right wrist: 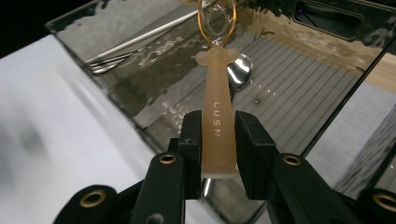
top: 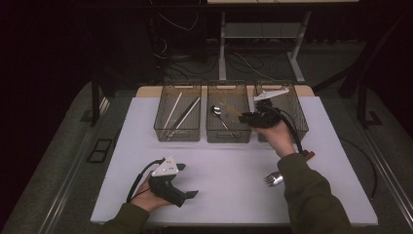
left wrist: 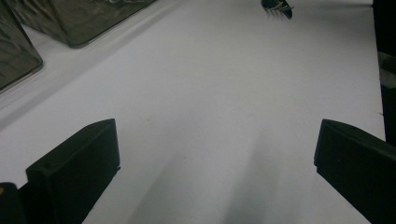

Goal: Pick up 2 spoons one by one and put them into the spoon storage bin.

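My right gripper is shut on the tan handle of a small utensil that ends in an amber loop. It holds the utensil over the middle mesh bin, where a metal spoon lies on the bottom. My left gripper rests low over the white table at the front left. Its jaws stand wide open with nothing between them. A metal fork lies on the table at the front right, beside the right forearm.
Three mesh bins stand in a row at the table's far side. The left bin holds long metal sticks. A white flat piece lies across the top of the right bin. Dark floor and cables lie beyond.
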Motion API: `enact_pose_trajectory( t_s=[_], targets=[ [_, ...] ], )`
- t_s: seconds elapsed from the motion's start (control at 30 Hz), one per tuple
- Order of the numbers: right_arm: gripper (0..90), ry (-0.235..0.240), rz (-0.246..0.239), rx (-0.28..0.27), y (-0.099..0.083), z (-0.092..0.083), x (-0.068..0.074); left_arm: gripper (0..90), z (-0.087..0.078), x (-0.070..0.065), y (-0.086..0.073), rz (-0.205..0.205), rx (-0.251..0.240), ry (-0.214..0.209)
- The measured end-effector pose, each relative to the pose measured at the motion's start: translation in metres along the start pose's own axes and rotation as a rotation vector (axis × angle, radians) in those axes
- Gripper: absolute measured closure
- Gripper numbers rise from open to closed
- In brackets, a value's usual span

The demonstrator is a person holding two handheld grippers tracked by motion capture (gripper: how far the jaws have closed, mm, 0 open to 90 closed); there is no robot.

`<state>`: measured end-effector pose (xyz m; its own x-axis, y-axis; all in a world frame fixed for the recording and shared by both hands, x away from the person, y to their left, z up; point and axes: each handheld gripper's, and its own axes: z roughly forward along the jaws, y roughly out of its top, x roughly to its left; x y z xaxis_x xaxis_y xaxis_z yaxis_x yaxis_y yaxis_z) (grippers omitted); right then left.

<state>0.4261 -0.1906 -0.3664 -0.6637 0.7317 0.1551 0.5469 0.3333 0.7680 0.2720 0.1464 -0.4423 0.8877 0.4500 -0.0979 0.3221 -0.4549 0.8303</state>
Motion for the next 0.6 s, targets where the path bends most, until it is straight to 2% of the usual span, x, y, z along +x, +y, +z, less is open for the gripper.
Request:
enact_pose_trajectory(
  t_s=[0.2, 0.6],
  targets=[
    [73.6, -0.041, 0.013, 0.059, 0.007, 0.021, -0.003, 0.0, 0.0, 0.0, 0.001, 0.008, 0.003, -0.003],
    [73.3, -0.077, 0.003, 0.153, 0.009, 0.052, -0.004, 0.0, -0.001, 0.0, 0.001, 0.015, 0.004, -0.008]
  ],
)
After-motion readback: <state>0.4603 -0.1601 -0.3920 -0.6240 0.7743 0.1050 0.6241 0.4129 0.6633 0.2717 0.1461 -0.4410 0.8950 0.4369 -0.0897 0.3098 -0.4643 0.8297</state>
